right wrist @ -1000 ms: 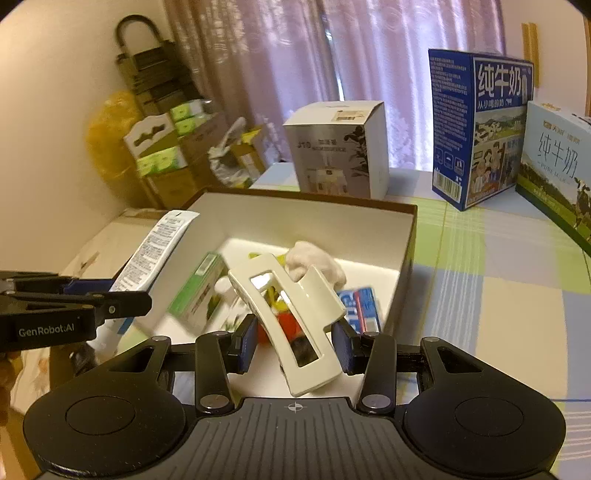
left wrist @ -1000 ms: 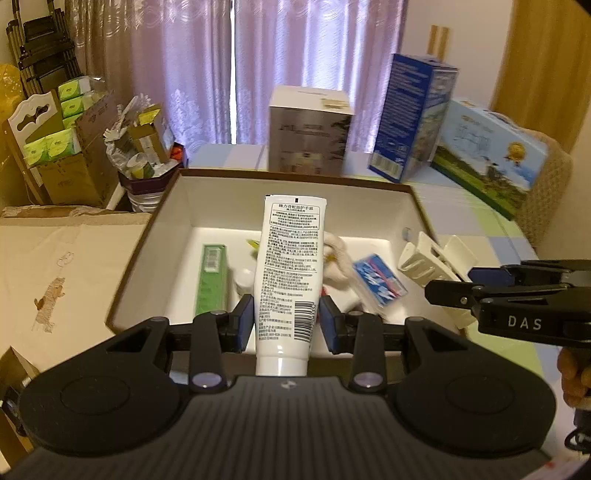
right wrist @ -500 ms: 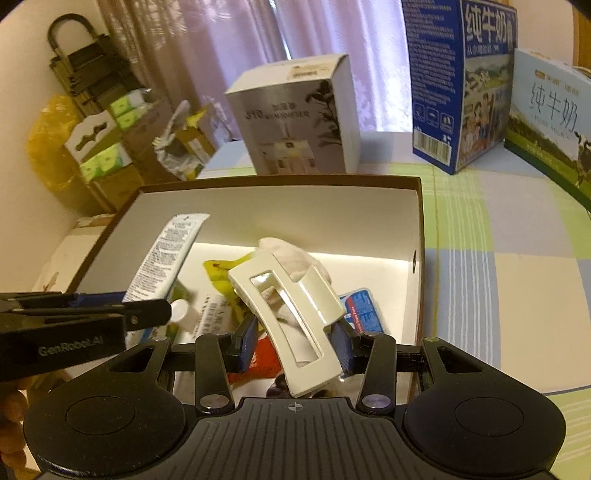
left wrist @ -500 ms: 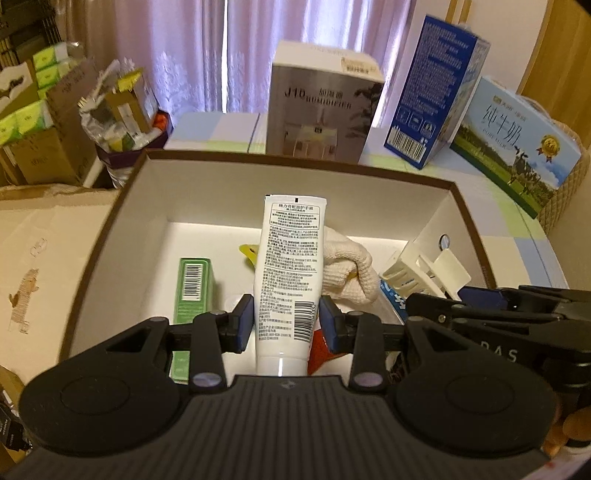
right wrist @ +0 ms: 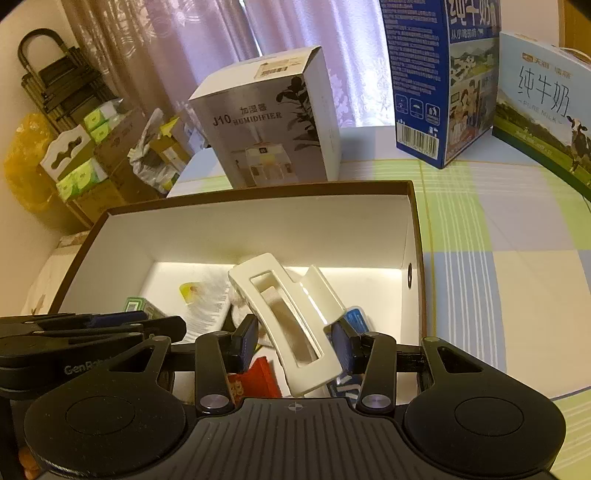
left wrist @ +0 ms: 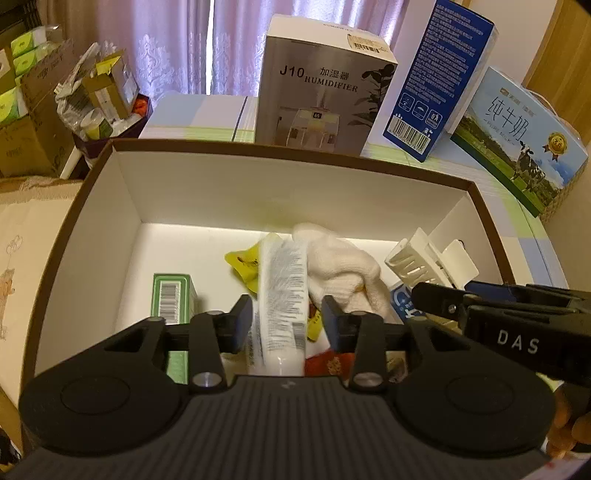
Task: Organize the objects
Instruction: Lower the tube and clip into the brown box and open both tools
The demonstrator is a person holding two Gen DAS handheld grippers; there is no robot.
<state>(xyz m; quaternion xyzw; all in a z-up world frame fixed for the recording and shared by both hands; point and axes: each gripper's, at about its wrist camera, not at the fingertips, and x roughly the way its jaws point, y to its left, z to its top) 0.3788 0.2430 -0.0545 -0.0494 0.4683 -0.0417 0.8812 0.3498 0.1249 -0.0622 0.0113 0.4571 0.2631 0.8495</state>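
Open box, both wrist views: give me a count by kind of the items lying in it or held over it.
Tube: 1
Hair clip: 1
Green carton: 1
White cloth: 1
Packets: 3 (yellow packet, blue packet, red packet)
Total: 7

We see pale purple curtains (left wrist: 177,40) glowing with daylight behind a table (right wrist: 498,236) covered in a checked pastel cloth, a cream wall (right wrist: 22,22) and stacked cardboard boxes (left wrist: 33,122) at left.
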